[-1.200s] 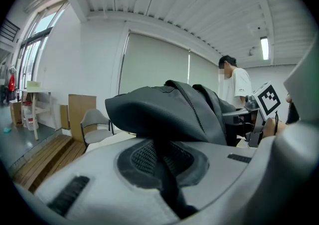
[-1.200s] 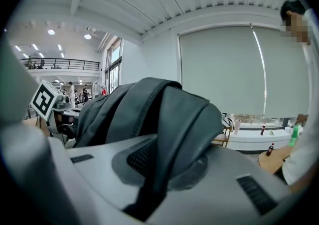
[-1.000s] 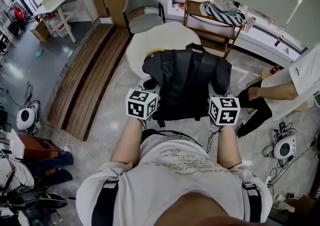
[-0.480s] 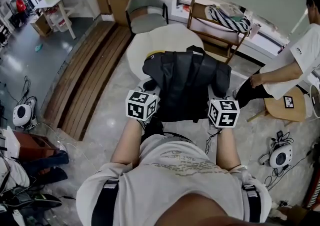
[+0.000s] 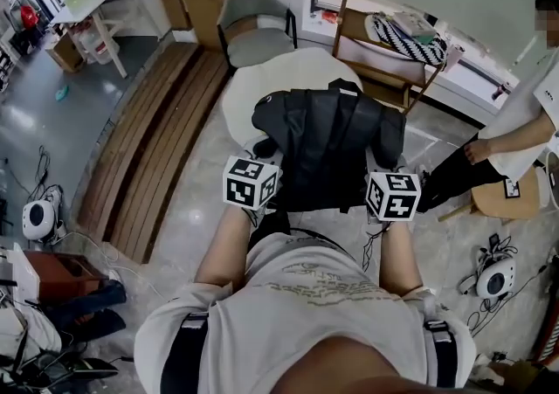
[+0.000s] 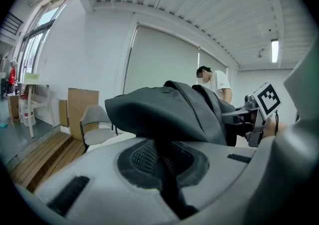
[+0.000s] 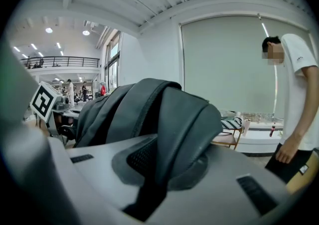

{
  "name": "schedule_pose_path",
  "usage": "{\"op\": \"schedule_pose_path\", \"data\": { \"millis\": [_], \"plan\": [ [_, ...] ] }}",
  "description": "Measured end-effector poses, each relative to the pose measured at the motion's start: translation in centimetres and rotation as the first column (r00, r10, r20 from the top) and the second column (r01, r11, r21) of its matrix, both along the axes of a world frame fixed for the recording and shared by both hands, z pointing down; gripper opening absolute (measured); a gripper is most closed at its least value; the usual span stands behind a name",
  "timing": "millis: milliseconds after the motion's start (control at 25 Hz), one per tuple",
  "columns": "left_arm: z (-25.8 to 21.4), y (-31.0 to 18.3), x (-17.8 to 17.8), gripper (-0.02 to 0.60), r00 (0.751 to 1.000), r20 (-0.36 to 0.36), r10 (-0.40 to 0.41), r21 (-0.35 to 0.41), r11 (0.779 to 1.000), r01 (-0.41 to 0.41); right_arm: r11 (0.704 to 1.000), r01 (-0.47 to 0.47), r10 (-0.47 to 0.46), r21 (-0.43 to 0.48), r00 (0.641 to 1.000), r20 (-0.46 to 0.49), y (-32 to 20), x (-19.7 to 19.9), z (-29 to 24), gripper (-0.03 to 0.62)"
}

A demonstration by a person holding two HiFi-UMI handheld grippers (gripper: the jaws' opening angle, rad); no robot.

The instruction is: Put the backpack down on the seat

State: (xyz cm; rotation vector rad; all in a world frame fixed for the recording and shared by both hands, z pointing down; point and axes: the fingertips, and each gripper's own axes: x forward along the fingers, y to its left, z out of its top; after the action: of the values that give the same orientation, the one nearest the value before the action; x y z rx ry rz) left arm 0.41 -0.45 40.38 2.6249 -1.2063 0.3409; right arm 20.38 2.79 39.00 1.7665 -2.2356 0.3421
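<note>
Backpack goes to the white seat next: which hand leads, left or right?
Left, marginally. The left tool and right tool are both shut on the backpack, so both must carry it, but the white seat lies ahead, more on the left tool's side.

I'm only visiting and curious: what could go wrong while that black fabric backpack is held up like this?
The left gripper and right gripper each pinch only a fold of the black fabric backpack, so it might slip free. The person in a white shirt stands close on the right and could be bumped.
</note>
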Motion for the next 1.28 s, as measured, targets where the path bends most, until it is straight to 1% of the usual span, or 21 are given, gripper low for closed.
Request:
{"op": "schedule_pose_path", "data": {
  "millis": [200, 640, 840, 1080, 1280],
  "plan": [
    [0.5, -5.4, -1.6, 0.028, 1.000, 0.012, 0.004, -0.017, 1.000, -0.003, 1.000, -0.006, 0.006, -0.019, 1.000, 0.007, -5.2, -1.6, 0.5, 0.054],
    [0.4, -15.9, -5.3, 0.028, 1.000, -0.001, 0.023, -0.064, 0.998, -0.023, 0.998, -0.015, 0.015, -0.068, 1.000, 0.001, -15.7, -5.4, 0.2, 0.055],
    [0.4, -20.4, -7.1, 0.028, 1.000, 0.000, 0.029, -0.064, 0.998, -0.029, 0.997, -0.016, 0.017, -0.069, 1.000, 0.006, -19.9, -7.2, 0.3, 0.055],
    [0.6, -24.7, -7.3, 0.028, 0.999, -0.003, 0.051, -0.073, 0.996, -0.051, 0.998, -0.017, 0.018, -0.064, 1.000, 0.005, -23.6, -7.5, 0.2, 0.055],
    [1.5, -26.1, -6.2, 0.028, 0.999, 0.005, 0.053, -0.093, 0.994, -0.052, 0.996, -0.024, 0.025, -0.083, 1.000, 0.012, -24.9, -6.4, 1.1, 0.055]
  ]
}}
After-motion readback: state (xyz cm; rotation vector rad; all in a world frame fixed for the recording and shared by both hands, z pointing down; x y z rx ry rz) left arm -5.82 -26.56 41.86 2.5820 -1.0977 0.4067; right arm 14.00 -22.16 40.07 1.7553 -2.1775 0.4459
